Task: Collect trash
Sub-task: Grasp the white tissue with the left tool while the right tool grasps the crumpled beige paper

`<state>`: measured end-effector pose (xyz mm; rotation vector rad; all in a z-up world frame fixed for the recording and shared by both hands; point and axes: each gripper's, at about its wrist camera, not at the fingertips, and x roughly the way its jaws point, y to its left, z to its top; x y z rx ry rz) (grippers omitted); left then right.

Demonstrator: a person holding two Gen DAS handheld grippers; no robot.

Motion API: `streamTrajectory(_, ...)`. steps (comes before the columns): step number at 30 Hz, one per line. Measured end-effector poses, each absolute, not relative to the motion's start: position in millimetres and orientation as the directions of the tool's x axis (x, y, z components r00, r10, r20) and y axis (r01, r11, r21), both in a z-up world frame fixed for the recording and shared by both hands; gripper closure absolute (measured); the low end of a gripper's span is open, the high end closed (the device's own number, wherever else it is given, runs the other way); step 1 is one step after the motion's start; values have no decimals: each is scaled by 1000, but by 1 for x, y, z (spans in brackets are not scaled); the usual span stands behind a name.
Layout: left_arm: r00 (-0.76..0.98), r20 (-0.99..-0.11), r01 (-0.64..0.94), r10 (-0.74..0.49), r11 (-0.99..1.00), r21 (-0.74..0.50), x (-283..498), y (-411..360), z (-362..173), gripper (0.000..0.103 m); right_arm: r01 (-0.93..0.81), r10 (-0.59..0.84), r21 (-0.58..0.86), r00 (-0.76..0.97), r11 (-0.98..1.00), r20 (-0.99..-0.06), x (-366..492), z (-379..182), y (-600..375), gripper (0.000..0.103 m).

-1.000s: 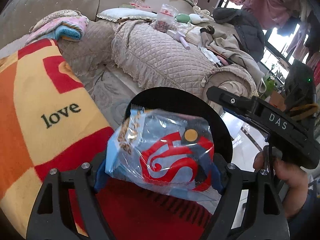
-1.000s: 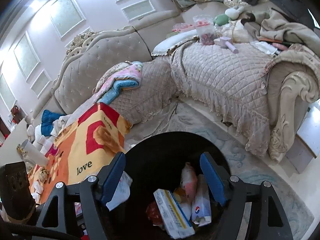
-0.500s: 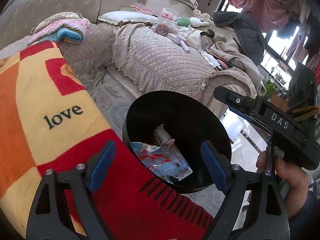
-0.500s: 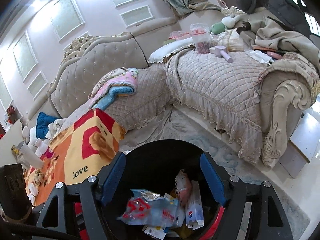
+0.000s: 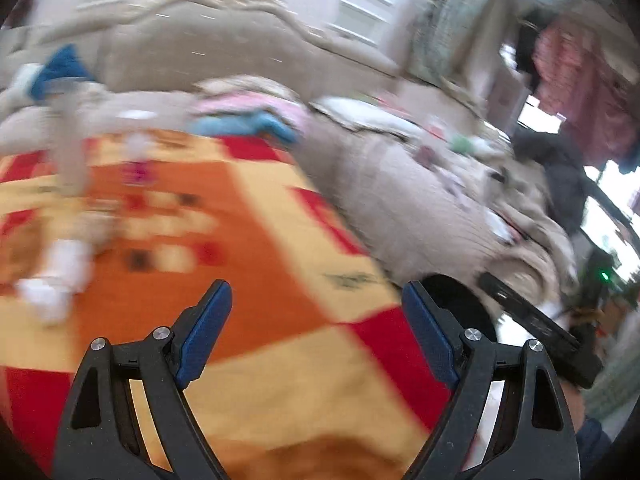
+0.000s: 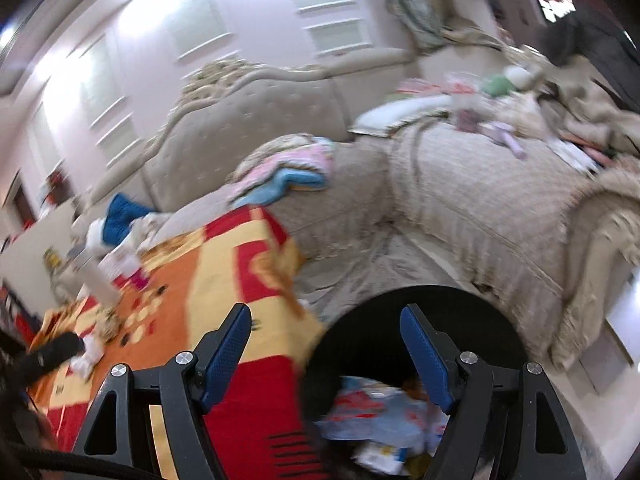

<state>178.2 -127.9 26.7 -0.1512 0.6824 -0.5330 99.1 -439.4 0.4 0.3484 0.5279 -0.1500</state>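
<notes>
Left wrist view, motion-blurred. At the left edge, white crumpled scraps (image 5: 54, 280) lie on a red, orange and yellow blanket (image 5: 256, 240); their outlines are smeared, so no long axis can be read. They sit in the middle left of the frame, well apart from the left gripper (image 5: 316, 300), which occupies the lower centre with its blue-padded jaws spread wide and nothing between them. Past the right pad, a sliver of the black bin (image 5: 460, 292) shows in the lower right, partly hidden by the black body of the other tool.

Right wrist view, also blurred. At the lower left, more white scraps (image 6: 86, 354) rest on the same blanket (image 6: 224, 280), beside a dark tool body at the frame edge. The right gripper (image 6: 326, 324) fills the lower centre, jaws wide apart and empty. Its right pad overlaps the round mouth of the black bin (image 6: 492, 312), which stands on the floor at lower centre-right between blanket and beige sofa (image 6: 480, 200). Inside lies a crumpled clear-blue wrapper with red print (image 6: 372, 412), its length running roughly left to right across the bin, below and just behind the right pad. Paler packets (image 6: 380, 454) lie beneath it.
</notes>
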Motion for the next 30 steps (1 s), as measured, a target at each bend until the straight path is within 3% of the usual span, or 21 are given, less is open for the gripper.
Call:
streamTrajectory(4, 726, -588, 275, -357, 934, -227, 196, -30, 14, 16, 125, 26, 245, 846, 961, -533, 116, -3, -391, 28)
streamTrajectory(8, 713, -652, 230, -257, 965, -129, 227, 23, -18, 16, 28, 103, 220, 821, 975, -562, 131, -12, -349, 28)
streamTrajectory(18, 620, -756, 266, -209, 963, -48, 285, 11, -68, 18, -51, 170, 212, 786, 976, -595, 154, -28, -301, 28)
streamTrajectory(19, 607, -771, 250, -190, 967, -41, 286, 11, -73, 22, -53, 172, 214, 787, 975, -593, 156, -28, -298, 28)
streamTrajectory(20, 608, -772, 242, -184, 969, -40, 285, 12, -73, 57, -58, 182, 222, 785, 973, -592, 158, -29, -294, 28)
streamTrajectory(21, 609, -771, 236, -189, 970, -52, 282, 14, -72, 74, -64, 193, 232, 783, 971, -591, 160, -29, -290, 28)
streamTrajectory(30, 695, -702, 125, -153, 988, -91, 197, 38, -55, 74, -249, 364, 269, 712, 930, -600, 212, -25, -197, 28)
